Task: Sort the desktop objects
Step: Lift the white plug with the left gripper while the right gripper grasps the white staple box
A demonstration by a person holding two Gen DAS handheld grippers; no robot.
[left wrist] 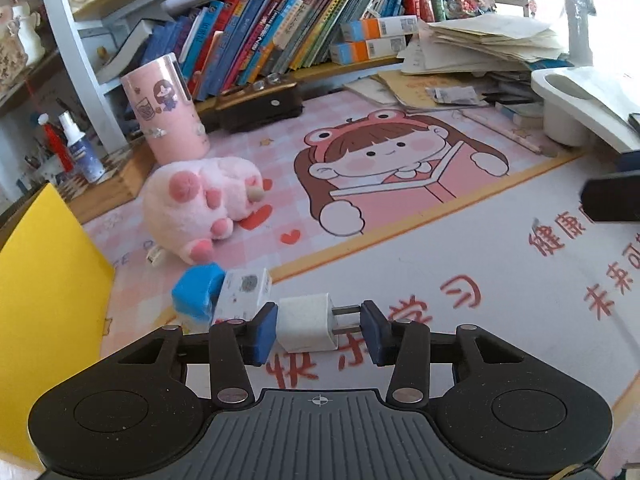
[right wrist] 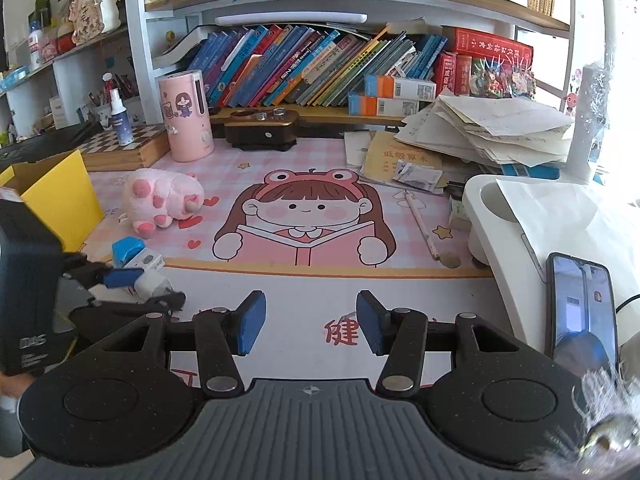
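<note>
My left gripper [left wrist: 320,330] has its blue pads on either side of a white plug charger [left wrist: 306,322] on the desk mat: the left pad touches its body and the right pad meets its metal prongs. It shows in the right wrist view [right wrist: 150,285] too. Just behind it lie a blue-capped item [left wrist: 196,294] and a small white box [left wrist: 244,294]. A pink plush paw [left wrist: 200,204] lies further back. My right gripper [right wrist: 310,322] is open and empty above the mat's front part.
A yellow box [left wrist: 44,280] stands at the left. A pink cartoon cylinder [left wrist: 166,110] and a dark case [left wrist: 260,106] stand before the bookshelf. Paper stacks [right wrist: 492,132], a white lamp base [right wrist: 520,216], a pencil [right wrist: 422,224] and a phone [right wrist: 582,312] crowd the right.
</note>
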